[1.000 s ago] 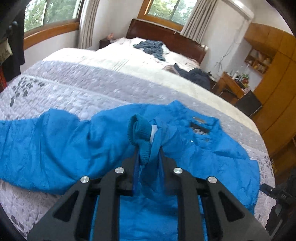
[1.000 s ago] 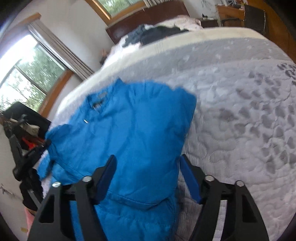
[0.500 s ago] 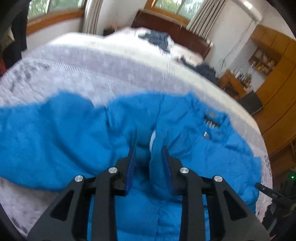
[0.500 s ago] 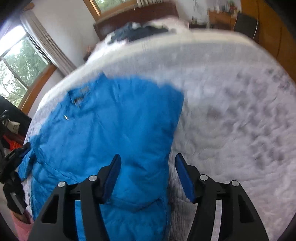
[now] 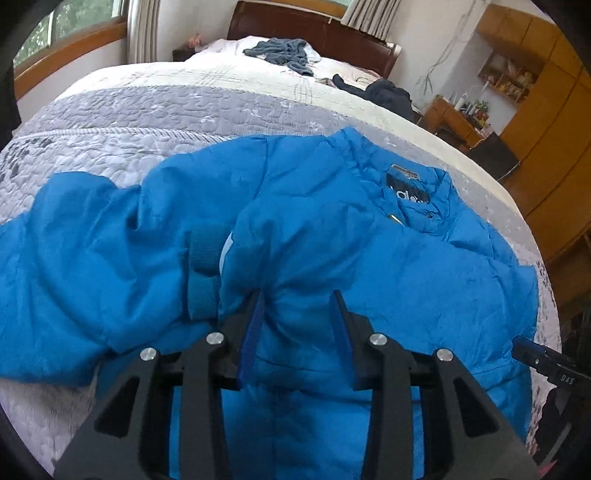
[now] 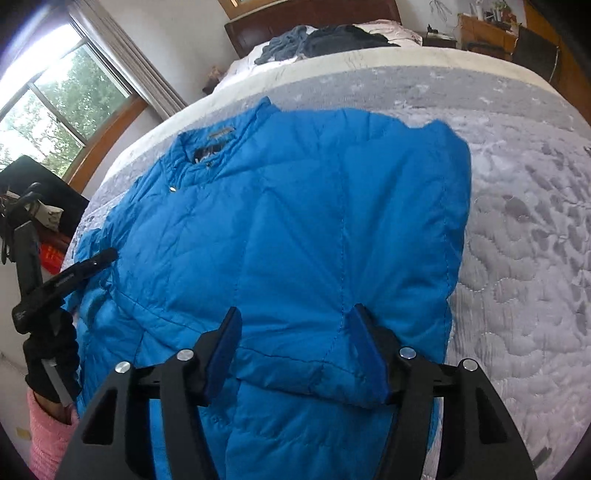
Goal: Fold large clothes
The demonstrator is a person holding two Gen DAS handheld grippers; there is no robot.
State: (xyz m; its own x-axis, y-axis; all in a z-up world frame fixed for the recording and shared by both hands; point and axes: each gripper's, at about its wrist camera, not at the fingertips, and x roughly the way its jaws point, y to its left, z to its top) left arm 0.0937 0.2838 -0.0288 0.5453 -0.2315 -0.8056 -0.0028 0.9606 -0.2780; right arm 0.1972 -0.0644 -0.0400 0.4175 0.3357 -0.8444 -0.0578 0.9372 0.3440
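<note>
A bright blue puffer jacket (image 5: 369, 258) lies spread on the grey quilted bedspread (image 5: 110, 122), collar and label (image 5: 408, 188) toward the headboard. One sleeve is folded across its front, with the knit cuff (image 5: 205, 266) resting on the body. My left gripper (image 5: 297, 314) hovers open just above the jacket, right of that cuff, with nothing between its fingers. In the right wrist view the jacket (image 6: 295, 221) fills the middle. My right gripper (image 6: 297, 339) stands open over its lower part. A folded side edge (image 6: 454, 206) lies on the bedspread (image 6: 535, 240).
Dark clothes (image 5: 284, 51) and another dark garment (image 5: 388, 92) lie near the wooden headboard (image 5: 314, 29). Wooden cabinets (image 5: 546, 110) and a desk (image 5: 454, 118) stand to the right. A gloved hand with a pink sleeve (image 6: 48, 428) holds the left gripper's handle (image 6: 62, 280).
My left gripper was shut on the sleeve cuff a second ago; it has opened and let the sleeve down onto the jacket's front. The right gripper stayed open and swung closer over the jacket.
</note>
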